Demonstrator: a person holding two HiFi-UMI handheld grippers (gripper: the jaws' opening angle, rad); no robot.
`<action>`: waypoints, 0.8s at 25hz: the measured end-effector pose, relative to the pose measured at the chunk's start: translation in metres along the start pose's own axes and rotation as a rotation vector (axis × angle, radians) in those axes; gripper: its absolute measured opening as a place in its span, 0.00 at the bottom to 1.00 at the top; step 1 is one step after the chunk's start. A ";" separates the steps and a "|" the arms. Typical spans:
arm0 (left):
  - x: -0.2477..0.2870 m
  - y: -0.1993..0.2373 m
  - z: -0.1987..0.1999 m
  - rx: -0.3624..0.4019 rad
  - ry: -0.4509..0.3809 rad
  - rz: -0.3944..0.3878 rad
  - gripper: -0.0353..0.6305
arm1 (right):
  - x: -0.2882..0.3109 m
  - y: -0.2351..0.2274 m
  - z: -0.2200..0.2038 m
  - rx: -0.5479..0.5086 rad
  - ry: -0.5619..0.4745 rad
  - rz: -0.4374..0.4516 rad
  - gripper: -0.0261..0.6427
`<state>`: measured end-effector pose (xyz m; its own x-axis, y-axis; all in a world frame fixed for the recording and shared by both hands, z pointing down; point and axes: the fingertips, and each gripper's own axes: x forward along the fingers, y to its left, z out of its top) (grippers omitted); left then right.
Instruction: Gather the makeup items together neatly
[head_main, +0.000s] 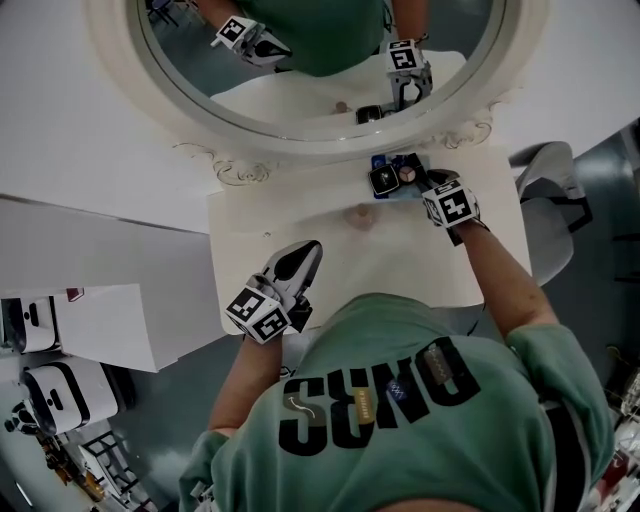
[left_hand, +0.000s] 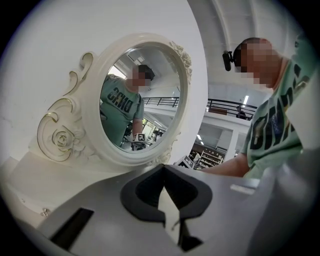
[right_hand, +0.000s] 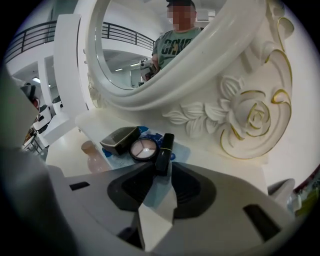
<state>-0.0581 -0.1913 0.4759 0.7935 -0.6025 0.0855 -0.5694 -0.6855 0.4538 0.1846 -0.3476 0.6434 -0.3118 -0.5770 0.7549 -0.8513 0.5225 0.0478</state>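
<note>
The black tube (right_hand: 165, 150) beside the compact (right_hand: 143, 149) is apparently being targeted by the right gripper (right_hand: 161, 170), jaws slightly parted (left gripper (left_hand: 163, 170) pressed together); a square pinch is being called for.

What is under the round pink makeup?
A pale blue mat lies under the round compact, the black tube and the dark case. Its covered middle cannot be seen.

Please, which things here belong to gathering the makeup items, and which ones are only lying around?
Belong to the job:
- black case
- round compact
- lipstick tube
- pink bottle, probably

Only standing around:
- mirror
- blue mat under the items
- table
</note>
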 end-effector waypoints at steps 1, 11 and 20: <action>-0.001 0.001 -0.001 0.000 0.001 0.000 0.07 | 0.001 -0.001 -0.001 0.001 0.003 -0.005 0.19; -0.018 0.006 -0.001 -0.010 -0.027 0.009 0.07 | -0.045 0.011 0.020 0.111 -0.127 -0.031 0.16; -0.081 0.025 0.008 -0.003 -0.035 -0.038 0.07 | -0.080 0.180 0.038 0.230 -0.195 0.172 0.16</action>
<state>-0.1380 -0.1628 0.4729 0.8067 -0.5898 0.0374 -0.5382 -0.7070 0.4588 0.0401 -0.2311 0.5671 -0.5149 -0.6132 0.5991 -0.8451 0.4802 -0.2348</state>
